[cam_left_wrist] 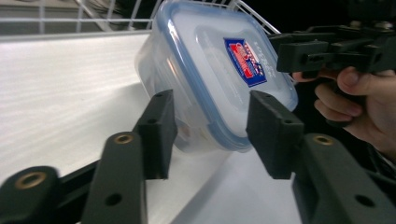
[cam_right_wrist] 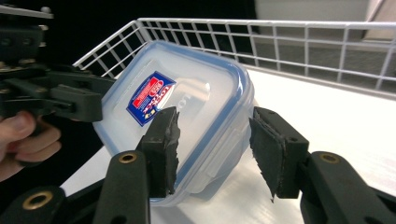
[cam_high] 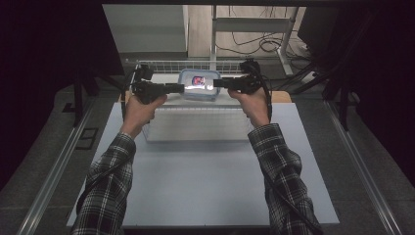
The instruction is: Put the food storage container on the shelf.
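Between both grippers' jaws, open around its edges, lidded plastic container, red-blue label unreadable.

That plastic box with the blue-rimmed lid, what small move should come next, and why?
Probably close both sets of jaws: the left gripper and right gripper each straddle an edge of the lidded container, with gaps visible at the pads, so neither looks firmly clamped.
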The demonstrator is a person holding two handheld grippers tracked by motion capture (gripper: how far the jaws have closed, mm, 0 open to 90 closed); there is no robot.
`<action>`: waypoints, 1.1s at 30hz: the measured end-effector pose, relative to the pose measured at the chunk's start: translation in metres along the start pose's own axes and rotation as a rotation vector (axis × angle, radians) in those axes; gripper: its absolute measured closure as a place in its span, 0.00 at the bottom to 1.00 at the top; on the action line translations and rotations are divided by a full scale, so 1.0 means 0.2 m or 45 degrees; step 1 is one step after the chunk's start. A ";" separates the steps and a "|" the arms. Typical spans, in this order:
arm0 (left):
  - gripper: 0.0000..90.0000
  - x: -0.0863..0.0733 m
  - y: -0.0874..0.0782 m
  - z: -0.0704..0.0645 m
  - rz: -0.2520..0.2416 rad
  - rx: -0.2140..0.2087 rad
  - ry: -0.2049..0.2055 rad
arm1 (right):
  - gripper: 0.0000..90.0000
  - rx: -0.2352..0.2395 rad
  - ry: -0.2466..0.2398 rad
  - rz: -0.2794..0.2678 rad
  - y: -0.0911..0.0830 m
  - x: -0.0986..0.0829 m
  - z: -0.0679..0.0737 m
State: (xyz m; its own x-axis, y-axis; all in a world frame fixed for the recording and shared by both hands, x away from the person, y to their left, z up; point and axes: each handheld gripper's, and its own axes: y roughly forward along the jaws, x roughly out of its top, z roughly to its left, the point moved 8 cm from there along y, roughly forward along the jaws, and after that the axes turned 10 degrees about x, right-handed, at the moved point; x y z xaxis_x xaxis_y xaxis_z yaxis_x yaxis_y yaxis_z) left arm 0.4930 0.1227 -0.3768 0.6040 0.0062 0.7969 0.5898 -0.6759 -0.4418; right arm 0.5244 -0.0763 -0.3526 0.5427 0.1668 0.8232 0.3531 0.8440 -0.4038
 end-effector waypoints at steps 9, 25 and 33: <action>0.53 0.03 0.02 0.02 -0.059 0.082 -0.009 | 0.69 -0.100 -0.017 -0.047 -0.02 0.02 -0.03; 0.89 -0.15 -0.07 -0.10 -0.056 0.141 0.214 | 0.99 0.048 -0.124 0.060 -0.10 -0.19 0.12; 0.95 -0.14 0.01 -0.09 -0.029 0.172 0.234 | 0.99 0.054 -0.109 0.086 0.00 -0.22 0.10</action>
State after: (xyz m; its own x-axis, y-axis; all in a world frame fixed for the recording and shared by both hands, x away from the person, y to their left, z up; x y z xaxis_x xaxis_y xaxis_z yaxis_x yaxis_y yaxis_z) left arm 0.4667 0.1075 -0.3927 0.4891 -0.1225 0.8636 0.6759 -0.5725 -0.4640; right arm 0.4859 -0.0740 -0.3807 0.4967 0.2656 0.8263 0.2843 0.8497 -0.4440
